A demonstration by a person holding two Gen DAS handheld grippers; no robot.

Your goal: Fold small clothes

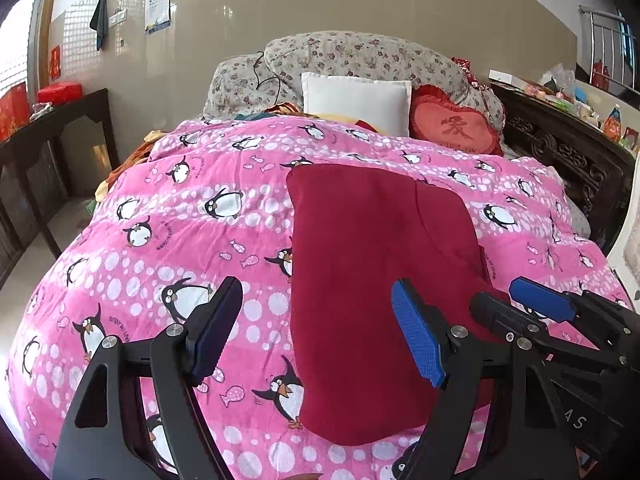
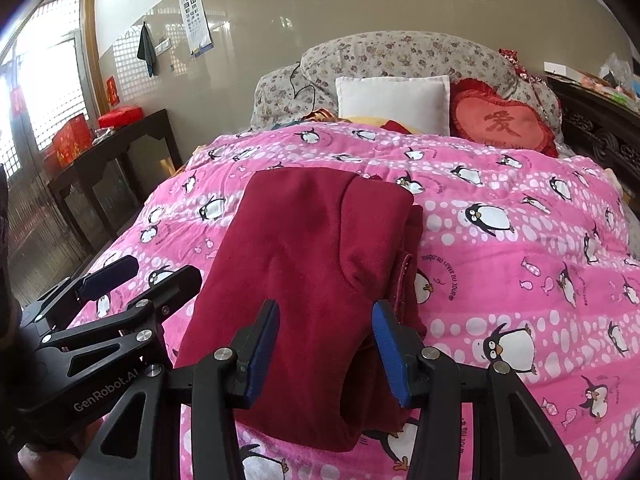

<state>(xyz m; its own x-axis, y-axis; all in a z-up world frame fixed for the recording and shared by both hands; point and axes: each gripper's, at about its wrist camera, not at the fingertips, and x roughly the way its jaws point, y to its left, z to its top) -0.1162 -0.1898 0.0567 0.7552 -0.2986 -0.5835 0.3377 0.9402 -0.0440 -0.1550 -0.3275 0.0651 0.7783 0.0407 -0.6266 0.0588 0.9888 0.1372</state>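
A dark red garment (image 1: 372, 264) lies folded lengthwise in a long strip on the pink penguin quilt (image 1: 180, 216). It also shows in the right wrist view (image 2: 304, 272), with folded layers stacked along its right edge. My left gripper (image 1: 316, 336) is open and empty, hovering over the garment's near left edge. My right gripper (image 2: 326, 352) is open and empty above the garment's near end. The right gripper also shows in the left wrist view (image 1: 516, 304), and the left gripper shows in the right wrist view (image 2: 140, 276).
A white pillow (image 1: 356, 100), a red heart cushion (image 1: 456, 128) and floral bedding (image 1: 360, 56) lie at the bed's head. A dark console table (image 1: 48, 128) with red boxes stands left. A carved dark cabinet (image 1: 568, 152) stands right.
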